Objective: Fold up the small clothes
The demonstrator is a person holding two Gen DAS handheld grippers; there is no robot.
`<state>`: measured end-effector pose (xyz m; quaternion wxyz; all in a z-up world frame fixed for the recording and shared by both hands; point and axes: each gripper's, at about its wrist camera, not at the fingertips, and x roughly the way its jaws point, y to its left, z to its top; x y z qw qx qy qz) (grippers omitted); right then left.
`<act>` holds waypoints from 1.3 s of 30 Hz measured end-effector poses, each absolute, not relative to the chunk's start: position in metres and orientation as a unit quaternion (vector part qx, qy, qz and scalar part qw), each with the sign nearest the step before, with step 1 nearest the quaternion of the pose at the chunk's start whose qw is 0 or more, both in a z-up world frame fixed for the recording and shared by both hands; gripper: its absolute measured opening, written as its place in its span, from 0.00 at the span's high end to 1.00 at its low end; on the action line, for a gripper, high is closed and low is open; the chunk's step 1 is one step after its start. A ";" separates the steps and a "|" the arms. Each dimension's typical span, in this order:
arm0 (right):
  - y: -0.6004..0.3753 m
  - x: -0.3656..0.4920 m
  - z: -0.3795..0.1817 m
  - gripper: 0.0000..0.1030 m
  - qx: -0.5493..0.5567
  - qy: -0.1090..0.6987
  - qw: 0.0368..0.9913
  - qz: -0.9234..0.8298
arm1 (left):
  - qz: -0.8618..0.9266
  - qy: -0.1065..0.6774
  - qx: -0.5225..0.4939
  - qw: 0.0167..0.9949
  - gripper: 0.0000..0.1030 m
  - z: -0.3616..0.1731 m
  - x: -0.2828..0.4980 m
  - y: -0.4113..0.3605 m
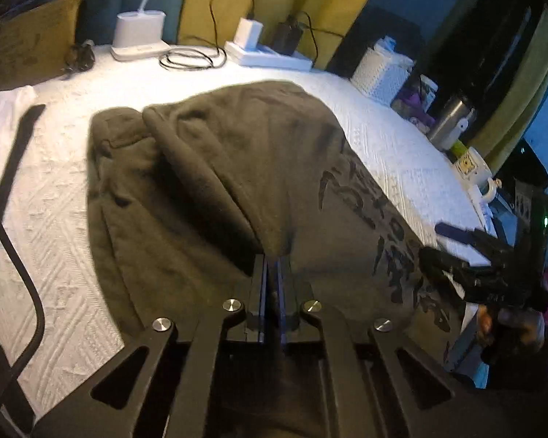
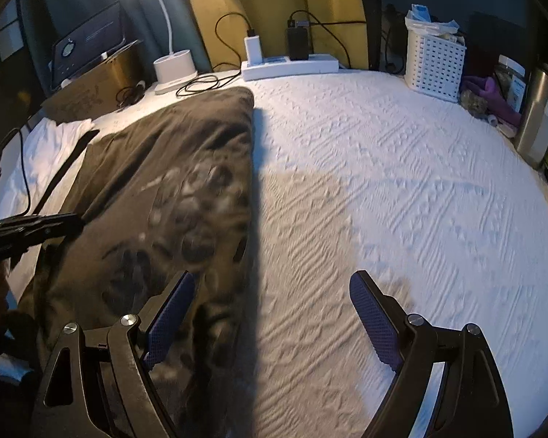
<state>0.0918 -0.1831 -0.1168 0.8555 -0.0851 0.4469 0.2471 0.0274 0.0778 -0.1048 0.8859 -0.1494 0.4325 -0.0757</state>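
A dark olive garment (image 1: 219, 168) with black print lies on the white textured cover (image 1: 54, 219). My left gripper (image 1: 273, 261) is shut on a raised ridge of its fabric, which tents up into the closed jaws. In the right wrist view the garment (image 2: 171, 168) fills the left side, folded to a straight edge. My right gripper (image 2: 272, 281) is open, its left finger over the garment's edge and its right finger over the bare cover (image 2: 402, 182). The right gripper (image 1: 436, 242) also shows at the garment's right edge, and the left gripper (image 2: 54, 224) at far left.
Along the back stand a lamp base (image 2: 173, 67), a power strip (image 2: 288, 65) with chargers and coiled cables (image 2: 197, 84), and a white basket (image 2: 434, 58). A steel flask (image 2: 537, 116) and a mug (image 1: 475, 168) sit at the right. A black cable (image 1: 3, 219) hangs at left.
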 end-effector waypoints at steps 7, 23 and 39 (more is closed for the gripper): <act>-0.177 0.073 -0.121 0.14 -0.105 0.438 0.853 0.265 | -0.036 0.409 -0.150 0.899 0.98 -0.090 0.015 0.102; -0.185 0.053 -0.119 0.14 -0.119 0.419 0.861 0.262 | -0.111 0.462 -0.155 0.866 0.42 -0.096 -0.032 0.066; -0.185 0.036 -0.116 0.14 -0.117 0.415 0.863 0.264 | -0.048 0.427 -0.082 0.899 0.97 -0.088 -0.060 0.054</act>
